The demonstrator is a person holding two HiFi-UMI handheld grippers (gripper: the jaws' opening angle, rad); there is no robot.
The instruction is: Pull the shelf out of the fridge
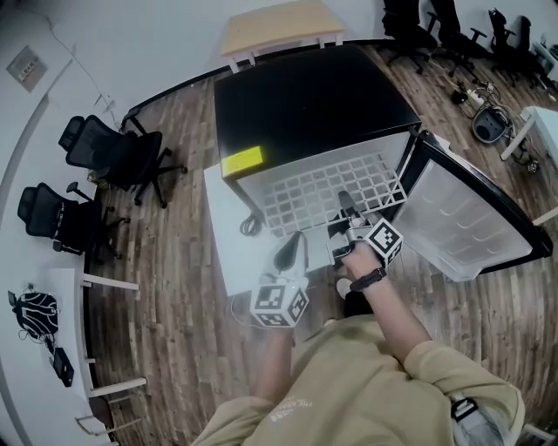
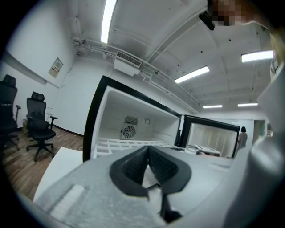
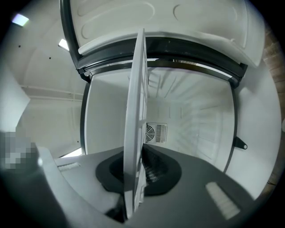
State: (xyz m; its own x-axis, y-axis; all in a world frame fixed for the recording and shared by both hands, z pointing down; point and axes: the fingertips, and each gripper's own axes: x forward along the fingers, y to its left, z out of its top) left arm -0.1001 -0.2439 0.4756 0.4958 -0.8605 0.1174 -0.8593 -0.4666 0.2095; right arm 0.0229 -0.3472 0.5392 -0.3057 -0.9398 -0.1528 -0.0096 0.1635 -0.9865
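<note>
A black fridge [image 1: 305, 100] stands with its door [image 1: 466, 213] swung open to the right. Its white wire shelf [image 1: 323, 187] sticks partway out of the front. My right gripper [image 1: 343, 204] is shut on the shelf's front edge; in the right gripper view the shelf [image 3: 137, 111] runs edge-on between the jaws of the gripper [image 3: 140, 153]. My left gripper [image 1: 296, 241] hangs just in front of the shelf, to the left of the right one, touching nothing. In the left gripper view that gripper [image 2: 148, 150] is shut and holds nothing, facing the fridge cavity and the shelf [image 2: 129, 144].
The fridge sits on a white platform [image 1: 228, 235] over a wood floor. Two black office chairs [image 1: 122, 152] stand at the left, more chairs [image 1: 436, 30] at the back right, and a wooden desk [image 1: 279, 24] behind the fridge. A white table edge [image 1: 540, 131] is at the far right.
</note>
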